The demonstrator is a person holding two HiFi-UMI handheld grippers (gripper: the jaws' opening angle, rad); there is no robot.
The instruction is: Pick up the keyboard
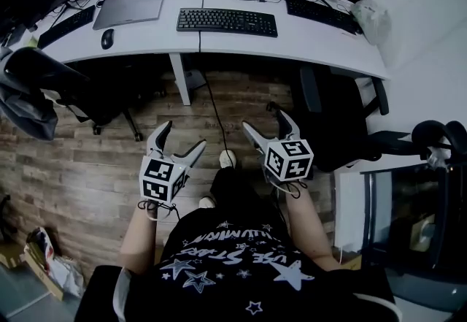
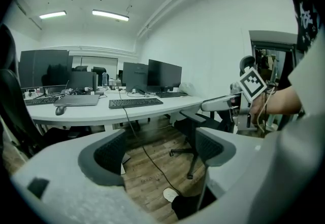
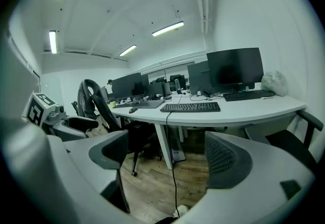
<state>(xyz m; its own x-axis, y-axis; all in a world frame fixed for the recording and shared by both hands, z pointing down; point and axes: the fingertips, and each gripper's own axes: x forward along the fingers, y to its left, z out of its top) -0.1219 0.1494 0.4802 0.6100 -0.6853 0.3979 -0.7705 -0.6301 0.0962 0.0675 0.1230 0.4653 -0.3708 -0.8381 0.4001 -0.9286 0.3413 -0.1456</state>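
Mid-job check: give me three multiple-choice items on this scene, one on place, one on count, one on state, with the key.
1. What lies just left of the middle keyboard in the head view? A. closed laptop B. mug C. plate
2. How many keyboards are on the desk? A. one B. two C. three
3. How do the left gripper and right gripper stand? A. shut on the middle keyboard B. open, empty C. shut, empty
Key: 1 A, it lies alongside; 2 C, left keyboard, middle keyboard, right keyboard; 3 B, jaws apart with nothing between.
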